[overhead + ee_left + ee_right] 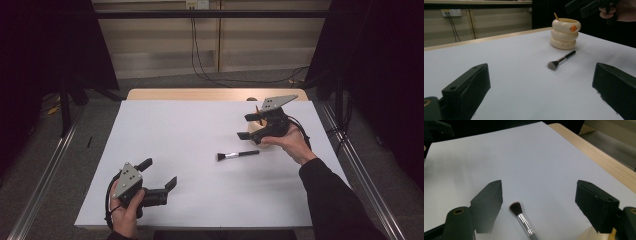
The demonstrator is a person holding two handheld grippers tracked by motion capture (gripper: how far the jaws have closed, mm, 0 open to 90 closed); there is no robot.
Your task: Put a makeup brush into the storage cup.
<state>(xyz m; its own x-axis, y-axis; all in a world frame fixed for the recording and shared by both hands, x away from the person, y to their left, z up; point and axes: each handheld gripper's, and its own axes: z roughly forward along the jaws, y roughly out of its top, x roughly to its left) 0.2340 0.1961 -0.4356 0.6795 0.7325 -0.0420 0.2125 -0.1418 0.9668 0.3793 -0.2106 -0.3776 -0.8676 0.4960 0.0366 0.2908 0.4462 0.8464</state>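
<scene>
Wooden table, top mostly covered by a white sheet. Grey floor around it. Beige panelled back wall with a socket; black cables drop to the floor. Black curtains both sides. Metal rails flank the table.

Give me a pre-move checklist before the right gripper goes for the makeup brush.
1. Right gripper open: ok, jaws stand wide apart.
2. Makeup brush free: ok, it lies flat on the white sheet, untouched.
3. Brush lined up between the right jaws: not ok, it lies nearer one jaw.
4. Cream holder upright, apart from the brush: ok.
5. Left gripper out of the way: ok, open near the front edge.
6. Room in the holder: cannot tell.
</scene>
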